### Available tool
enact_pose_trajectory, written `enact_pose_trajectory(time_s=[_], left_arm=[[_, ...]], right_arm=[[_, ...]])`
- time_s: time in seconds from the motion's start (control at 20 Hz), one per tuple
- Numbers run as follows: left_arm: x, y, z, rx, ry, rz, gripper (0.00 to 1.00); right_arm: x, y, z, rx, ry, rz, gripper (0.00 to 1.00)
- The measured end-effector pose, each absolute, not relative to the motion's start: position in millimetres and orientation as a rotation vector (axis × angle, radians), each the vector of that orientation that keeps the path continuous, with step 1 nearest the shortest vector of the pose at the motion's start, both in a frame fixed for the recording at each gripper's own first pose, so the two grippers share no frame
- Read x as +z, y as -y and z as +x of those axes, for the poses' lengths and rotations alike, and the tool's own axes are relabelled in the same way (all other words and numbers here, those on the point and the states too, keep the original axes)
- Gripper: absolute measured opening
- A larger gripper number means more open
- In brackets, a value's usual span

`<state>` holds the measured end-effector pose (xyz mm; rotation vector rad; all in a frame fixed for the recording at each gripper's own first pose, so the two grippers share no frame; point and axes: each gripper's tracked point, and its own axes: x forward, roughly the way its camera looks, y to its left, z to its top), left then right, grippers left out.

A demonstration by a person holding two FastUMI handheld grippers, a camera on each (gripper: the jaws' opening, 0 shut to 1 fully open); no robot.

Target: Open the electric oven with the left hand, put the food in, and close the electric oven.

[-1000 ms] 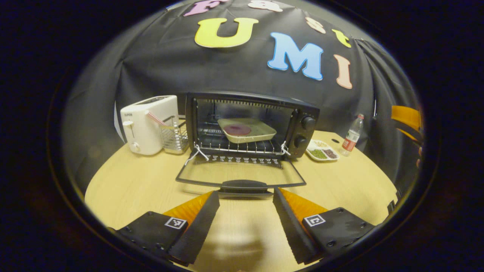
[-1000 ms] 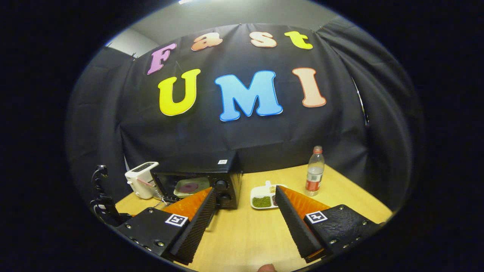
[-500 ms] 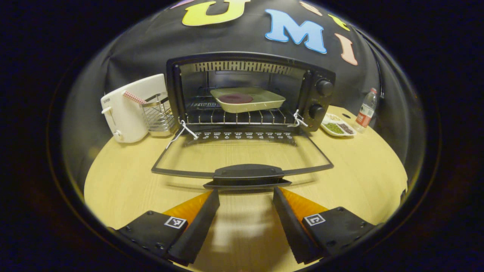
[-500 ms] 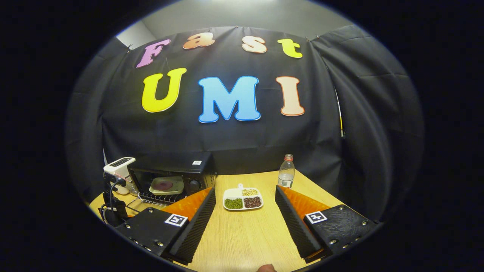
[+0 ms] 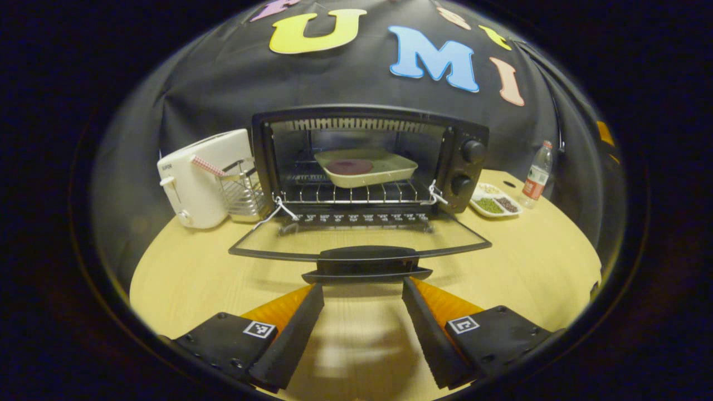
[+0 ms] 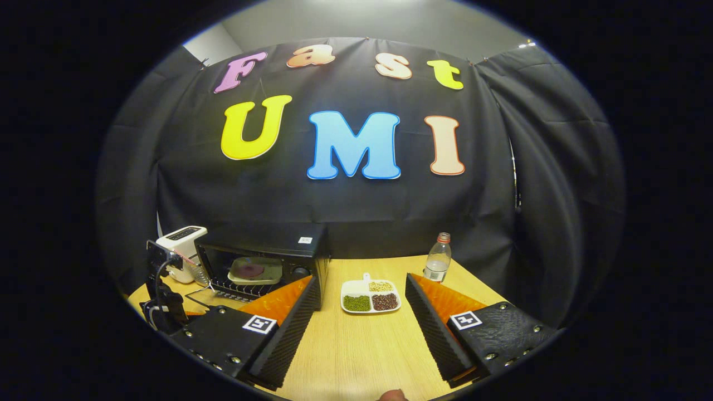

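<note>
The black electric oven (image 5: pixel 468 139) stands open, its glass door (image 5: pixel 359 239) hinged down flat over the table. A pale square dish (image 5: pixel 366 167) with a dark red food disc sits on the oven's wire rack. The door's black handle (image 5: pixel 365 263) lies just ahead of my left gripper (image 5: pixel 362 295), which is open and holds nothing. In the right gripper view the oven (image 6: pixel 267 256) is at the left with the dish (image 6: pixel 255 271) inside. My right gripper (image 6: pixel 362 289) hovers open over the table, empty, well to the right of the oven.
A white toaster (image 5: pixel 198 178) and a wire rack (image 5: pixel 242 189) stand left of the oven. A divided white plate of beans (image 5: pixel 494 201) and a water bottle (image 5: pixel 535 175) sit to its right. The wooden table (image 5: pixel 523 262) extends around the door.
My left gripper came closer to the lowered door handle, then eased back slightly. The right gripper swung away from the oven toward the bean plate. Both stayed open.
</note>
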<state>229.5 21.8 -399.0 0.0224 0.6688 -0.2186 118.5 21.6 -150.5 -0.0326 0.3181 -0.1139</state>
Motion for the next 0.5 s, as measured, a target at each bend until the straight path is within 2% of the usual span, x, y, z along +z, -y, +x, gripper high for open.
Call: enact_pose_trajectory(time_s=[0.1, 0.25, 0.3, 0.4, 0.45, 0.5], left_arm=[[-385, -23, 229, -0.227, -0.627, 0.042, 1.00], [-353, -20, 236, -0.236, -0.535, 0.049, 0.97], [-344, -19, 241, -0.237, -0.510, 0.040, 1.00], [-328, -19, 250, -0.239, -0.468, 0.030, 0.91], [-320, -19, 256, -0.242, -0.447, 0.031, 1.00], [-310, -18, 260, -0.243, -0.430, 0.036, 0.97]], right_arm=[[-152, -29, 120, -0.098, -0.325, -0.029, 0.98], [-154, -36, 122, -0.083, -0.332, -0.015, 0.98], [-156, -38, 121, -0.078, -0.338, -0.010, 0.98], [-158, -37, 125, -0.079, -0.344, -0.001, 0.98], [-157, -36, 125, -0.081, -0.344, 0.005, 0.98], [-156, -35, 124, -0.084, -0.342, 0.011, 0.98]])
